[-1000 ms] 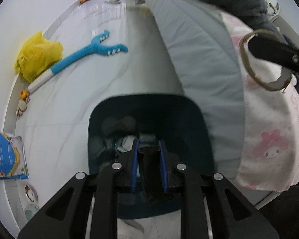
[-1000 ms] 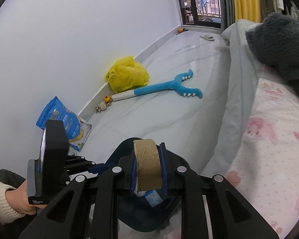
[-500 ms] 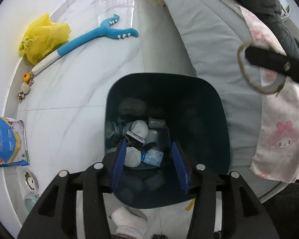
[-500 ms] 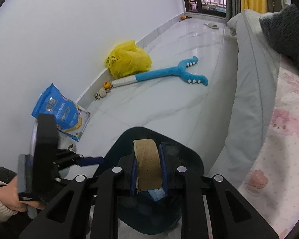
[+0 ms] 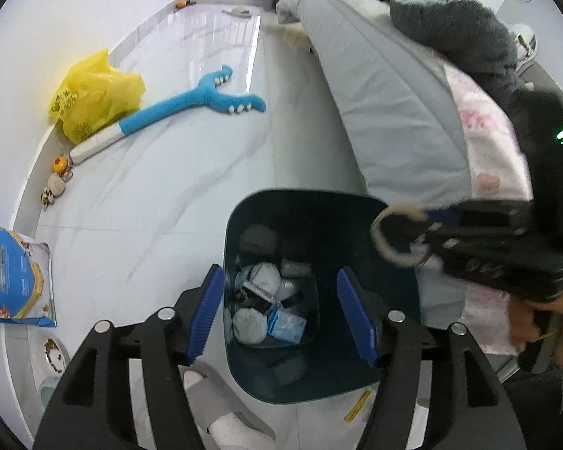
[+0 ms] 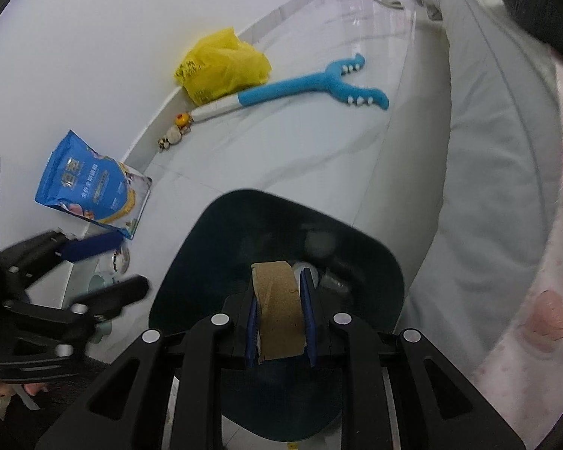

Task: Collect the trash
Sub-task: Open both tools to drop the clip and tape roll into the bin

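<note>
A dark teal trash bin (image 5: 396,337) (image 6: 191,262) stands on the white floor beside the bed, with crumpled tissues and wrappers (image 5: 266,300) at its bottom. My left gripper (image 5: 281,317) is open and empty above the bin's near side. My right gripper (image 6: 279,318) is shut on a brown cardboard tape ring (image 6: 277,315) and holds it over the bin. In the left wrist view the ring (image 5: 396,238) hangs over the bin's right rim.
A bed with grey quilt (image 5: 386,86) and pink sheet (image 6: 544,300) is at the right. On the floor lie a blue plush toy (image 5: 191,103), a yellow bag (image 5: 94,93), a blue pouch (image 5: 11,281) and small toys (image 5: 56,180) along the wall.
My left gripper has opened and let go of a dark item into the bin. My right gripper has moved down and left with the tape ring, over the bin.
</note>
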`<action>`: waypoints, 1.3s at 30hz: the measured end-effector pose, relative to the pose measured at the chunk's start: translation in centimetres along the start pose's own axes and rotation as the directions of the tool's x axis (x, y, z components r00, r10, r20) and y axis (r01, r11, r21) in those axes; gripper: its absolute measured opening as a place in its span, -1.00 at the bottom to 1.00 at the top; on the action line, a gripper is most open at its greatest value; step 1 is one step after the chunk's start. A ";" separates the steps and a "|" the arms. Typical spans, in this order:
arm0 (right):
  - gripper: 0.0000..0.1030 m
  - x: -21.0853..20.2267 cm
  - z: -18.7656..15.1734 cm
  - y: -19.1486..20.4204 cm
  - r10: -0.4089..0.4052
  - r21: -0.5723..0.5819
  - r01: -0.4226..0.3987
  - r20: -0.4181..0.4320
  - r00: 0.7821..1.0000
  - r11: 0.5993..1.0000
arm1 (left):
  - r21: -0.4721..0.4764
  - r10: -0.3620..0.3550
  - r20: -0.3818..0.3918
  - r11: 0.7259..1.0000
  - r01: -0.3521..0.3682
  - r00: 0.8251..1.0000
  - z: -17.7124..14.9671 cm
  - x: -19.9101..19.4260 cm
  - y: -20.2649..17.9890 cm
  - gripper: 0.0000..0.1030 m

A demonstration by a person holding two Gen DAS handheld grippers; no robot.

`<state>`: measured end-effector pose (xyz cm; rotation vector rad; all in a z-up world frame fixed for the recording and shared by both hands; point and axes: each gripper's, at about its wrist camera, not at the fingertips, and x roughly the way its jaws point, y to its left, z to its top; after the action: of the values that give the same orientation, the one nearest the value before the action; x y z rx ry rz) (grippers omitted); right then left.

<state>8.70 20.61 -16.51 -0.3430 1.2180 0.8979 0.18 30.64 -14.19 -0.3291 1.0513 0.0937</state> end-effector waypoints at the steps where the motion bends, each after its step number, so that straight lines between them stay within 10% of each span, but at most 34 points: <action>1: -0.60 0.3 0.0 0.1 -0.001 0.001 0.001 -0.007 1.000 1.000 | 0.000 -0.003 0.017 1.000 0.003 1.000 0.1 -0.4 0.0 0.33; 11: -0.58 2.5 -0.6 0.2 -0.018 0.003 0.018 -0.061 0.998 1.000 | -0.018 -0.031 0.146 0.999 0.033 0.989 1.2 -3.3 0.2 0.42; 15: -0.18 2.9 -1.0 -0.1 -0.004 0.032 0.007 -0.082 0.997 0.999 | -0.030 -0.047 0.195 0.998 0.054 0.980 1.7 -4.7 0.1 0.45; 22: -0.05 2.3 -1.4 -0.3 0.012 0.033 -0.010 -0.084 0.996 0.999 | -0.014 -0.056 0.276 0.998 0.063 0.960 2.8 -6.8 -1.3 0.47; 39: 0.13 -6.4 -0.9 -1.9 0.044 0.017 -0.047 0.123 0.991 0.999 | 0.080 -0.085 0.423 0.995 0.056 0.902 4.7 -9.9 -6.9 0.60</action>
<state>9.09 16.17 -11.42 -0.2412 1.1243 0.9322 0.84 26.33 -1.98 -0.2703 0.6049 0.0618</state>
